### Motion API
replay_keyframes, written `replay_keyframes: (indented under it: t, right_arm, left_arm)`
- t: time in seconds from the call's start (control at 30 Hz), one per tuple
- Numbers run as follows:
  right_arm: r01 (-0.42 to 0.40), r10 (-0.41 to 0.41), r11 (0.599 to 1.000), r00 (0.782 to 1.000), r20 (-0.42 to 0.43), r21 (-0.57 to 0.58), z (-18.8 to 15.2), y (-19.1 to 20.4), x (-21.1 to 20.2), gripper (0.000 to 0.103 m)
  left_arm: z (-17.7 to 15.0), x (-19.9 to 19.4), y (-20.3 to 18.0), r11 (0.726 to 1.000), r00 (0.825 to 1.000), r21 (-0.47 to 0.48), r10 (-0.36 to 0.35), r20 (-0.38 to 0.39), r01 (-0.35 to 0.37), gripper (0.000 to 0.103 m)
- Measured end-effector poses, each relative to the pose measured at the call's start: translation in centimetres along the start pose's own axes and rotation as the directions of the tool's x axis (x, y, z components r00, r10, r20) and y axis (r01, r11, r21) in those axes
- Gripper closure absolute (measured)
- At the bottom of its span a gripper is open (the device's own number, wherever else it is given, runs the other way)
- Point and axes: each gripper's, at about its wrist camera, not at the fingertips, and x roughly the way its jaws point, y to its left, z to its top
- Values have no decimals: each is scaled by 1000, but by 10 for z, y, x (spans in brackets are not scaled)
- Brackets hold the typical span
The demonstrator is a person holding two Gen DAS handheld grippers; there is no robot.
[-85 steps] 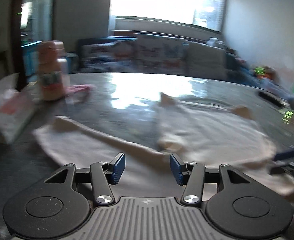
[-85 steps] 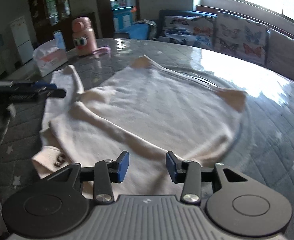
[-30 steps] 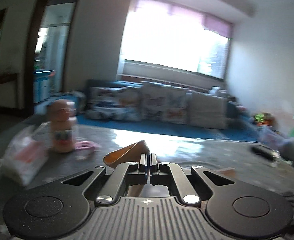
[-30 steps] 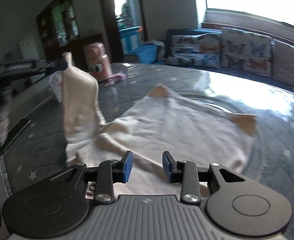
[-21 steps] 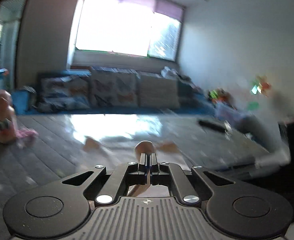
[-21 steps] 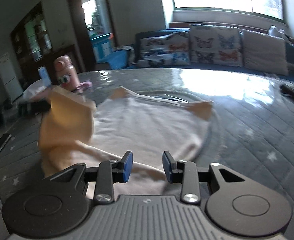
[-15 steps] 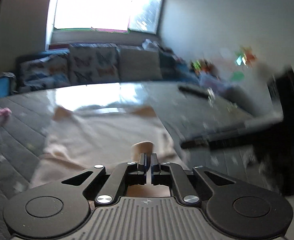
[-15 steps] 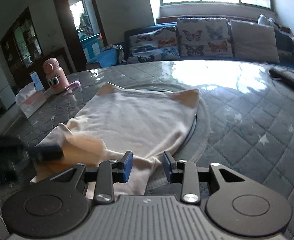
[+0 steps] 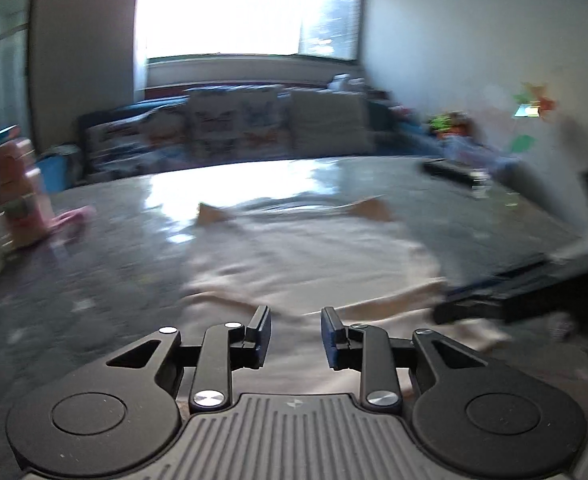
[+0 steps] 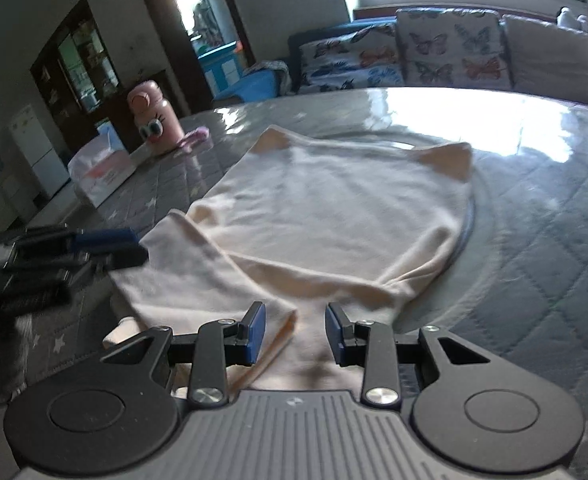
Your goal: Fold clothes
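Observation:
A cream long-sleeved top point(image 10: 334, 216) lies flat on the grey quilted table point(image 10: 554, 240), with one sleeve point(image 10: 198, 276) folded across its near edge. My right gripper point(image 10: 294, 330) is open and empty, just above the near hem. My left gripper point(image 9: 295, 334) is open and empty over the near part of the top point(image 9: 310, 256). The left gripper also shows at the left of the right wrist view point(image 10: 106, 246), beside the folded sleeve. The right gripper shows blurred at the right of the left wrist view point(image 9: 494, 300).
A pink cartoon bottle point(image 10: 152, 122) and a tissue pack point(image 10: 102, 170) stand at the table's far left. A dark remote point(image 9: 450, 170) lies at the far right. A sofa with butterfly cushions point(image 10: 446, 56) runs behind the table.
My left gripper carried the sleeve up and across the top, laid it down and opened. It has drawn back to the left. My right gripper stayed open near the hem.

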Motion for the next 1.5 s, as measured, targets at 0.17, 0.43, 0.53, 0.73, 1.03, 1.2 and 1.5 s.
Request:
replay_keyframes:
  t: [0.17,0.43,0.53,0.73,1.03,1.2,1.5]
  right_arm:
    - [-5,4,1000,999,-35,-30,-5,12,15,78]
    - [57,-53,994,997,53,-88,11,25,-9,98]
    - [91,-84,992,994,74,-92,15,24,-9,99]
    - [117,-117,992,993,4,-52,9,10,11,96]
    - [34,-32,986,999,15,-164,11,35,17,92]
    - [8,-12,986,1000,-22,-167,8,36,28,86]
    - [-12,4,985,999,-48,-173,8,34,35,82]
  left_arm:
    - [-12,7,31,997,997,-45,66,-46,-68,75]
    - [-25,12,43,993,993,-78,88,-72,-94,76]
    - [-27,13,45,992,993,-84,92,-78,-98,76]
    - [-16,9,45,992,994,-88,87,-60,-92,76]
    - [22,39,25,999,999,-46,-11,-44,9,76]
    - [34,75,30,996,993,-84,-37,-109,28,79]
    - [38,106,64,987,983,-160,-26,-180,-3,82]
